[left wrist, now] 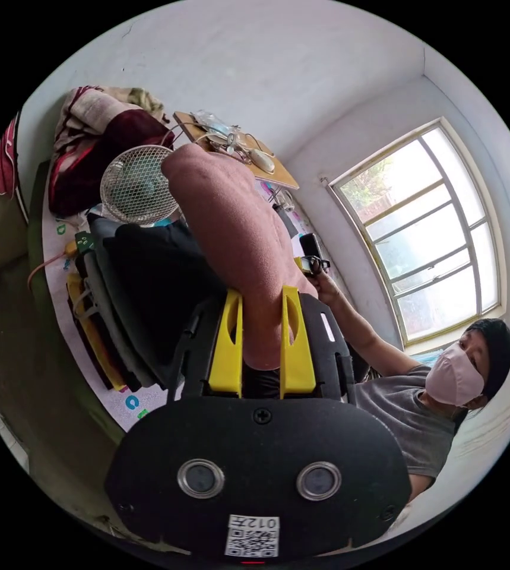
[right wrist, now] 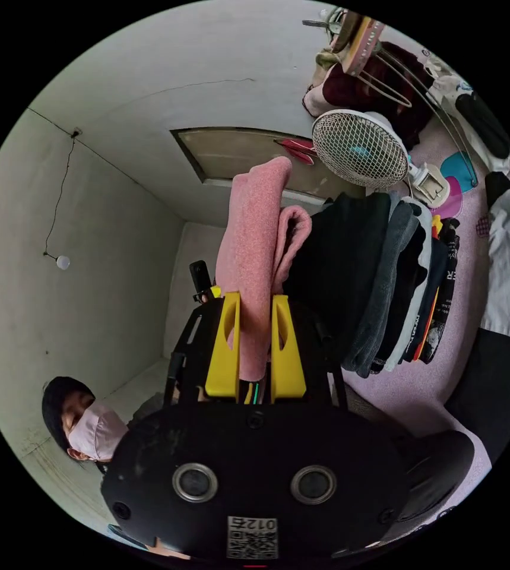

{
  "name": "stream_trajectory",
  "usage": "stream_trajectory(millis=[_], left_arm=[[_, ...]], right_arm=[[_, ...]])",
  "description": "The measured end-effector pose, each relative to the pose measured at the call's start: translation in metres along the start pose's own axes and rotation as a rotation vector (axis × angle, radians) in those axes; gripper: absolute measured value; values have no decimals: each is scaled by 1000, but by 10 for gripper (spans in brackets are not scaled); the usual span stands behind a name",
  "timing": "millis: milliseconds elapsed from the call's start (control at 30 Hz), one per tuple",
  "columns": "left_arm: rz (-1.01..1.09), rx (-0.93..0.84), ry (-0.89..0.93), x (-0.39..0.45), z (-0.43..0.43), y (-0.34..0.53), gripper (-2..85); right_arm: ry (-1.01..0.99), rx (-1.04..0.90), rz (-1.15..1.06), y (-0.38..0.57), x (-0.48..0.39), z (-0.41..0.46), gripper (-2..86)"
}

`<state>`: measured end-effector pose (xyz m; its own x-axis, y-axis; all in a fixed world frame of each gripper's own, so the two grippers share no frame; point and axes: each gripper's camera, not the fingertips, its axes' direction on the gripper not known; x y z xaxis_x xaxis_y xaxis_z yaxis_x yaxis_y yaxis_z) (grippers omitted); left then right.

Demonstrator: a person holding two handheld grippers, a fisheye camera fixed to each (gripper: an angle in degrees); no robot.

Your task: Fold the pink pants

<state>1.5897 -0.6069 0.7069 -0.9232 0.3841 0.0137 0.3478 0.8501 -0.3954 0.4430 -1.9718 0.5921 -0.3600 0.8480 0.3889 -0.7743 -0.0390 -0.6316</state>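
Pink pants [left wrist: 237, 237] hang folded, clamped between the yellow jaws of the left gripper [left wrist: 262, 309], beside a stack of folded clothes [left wrist: 130, 297] and a mesh fan [left wrist: 138, 184]. In the right gripper view, the right gripper [right wrist: 255, 314] likewise pinches the pants.

Pants [right wrist: 255, 237] betw. jaws, beside clothes stack [right wrist: 385, 285].

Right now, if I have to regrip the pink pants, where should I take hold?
Probably the thick folded edge of the pink pants, where the layers double over. Come in along the fold so both jaws straddle every layer, as the right hand-held gripper and left hand-held gripper do now.
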Motion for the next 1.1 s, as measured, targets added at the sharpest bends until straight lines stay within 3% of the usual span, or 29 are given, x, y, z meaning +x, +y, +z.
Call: stream_trajectory(millis=[233, 367, 700, 1100], left_arm=[[-105, -49, 11, -82, -21, 27, 106], [-145, 6, 145, -135, -40, 48, 107], [-173, 34, 224, -216, -90, 77, 106], [-160, 11, 183, -226, -112, 89, 107]], right_arm=[[136, -25, 34, 56, 101, -6, 80], [114, 8, 65, 90, 151, -17, 81], [204, 44, 76, 157, 209, -38, 80], [16, 86, 124, 260, 280, -132, 119]])
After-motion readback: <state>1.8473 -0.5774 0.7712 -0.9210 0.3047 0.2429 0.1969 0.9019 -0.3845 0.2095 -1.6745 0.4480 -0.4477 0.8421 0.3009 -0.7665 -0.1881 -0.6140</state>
